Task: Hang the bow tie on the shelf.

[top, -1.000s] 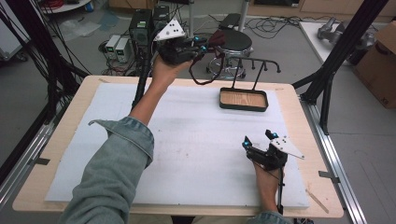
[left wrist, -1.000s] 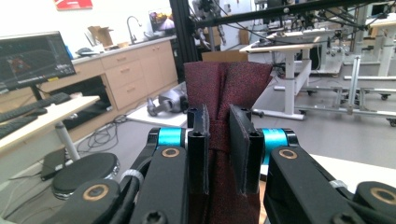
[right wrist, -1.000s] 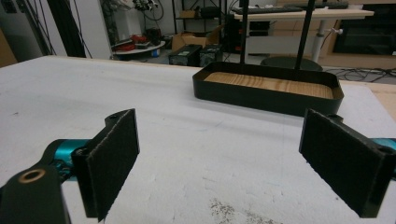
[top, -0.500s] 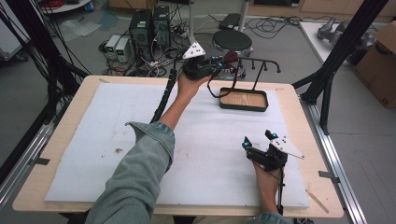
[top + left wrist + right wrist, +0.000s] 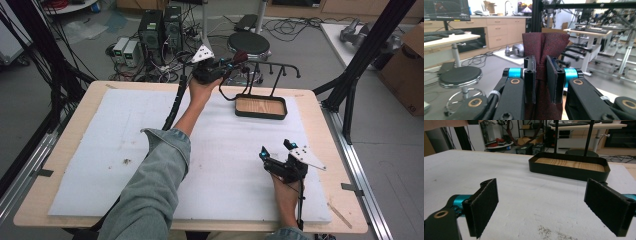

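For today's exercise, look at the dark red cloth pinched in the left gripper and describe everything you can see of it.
The dark red cloth looks woven, with a fine speckled sheen and lengthwise folds. The left gripper has its black jaws shut on it, bunching it narrow; above them it fans out wider to a straight top edge, and below them it runs out of sight. In the high view it shows as a small dark red patch at the table's far edge, beside the black rack.

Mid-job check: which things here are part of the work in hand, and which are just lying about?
In the job:
- dark red cloth, pinched in the left claw
- black rack with the wooden tray base

Lying about:
- round stool on the floor
- computer boxes
- cardboard box
- right claw, open, idle
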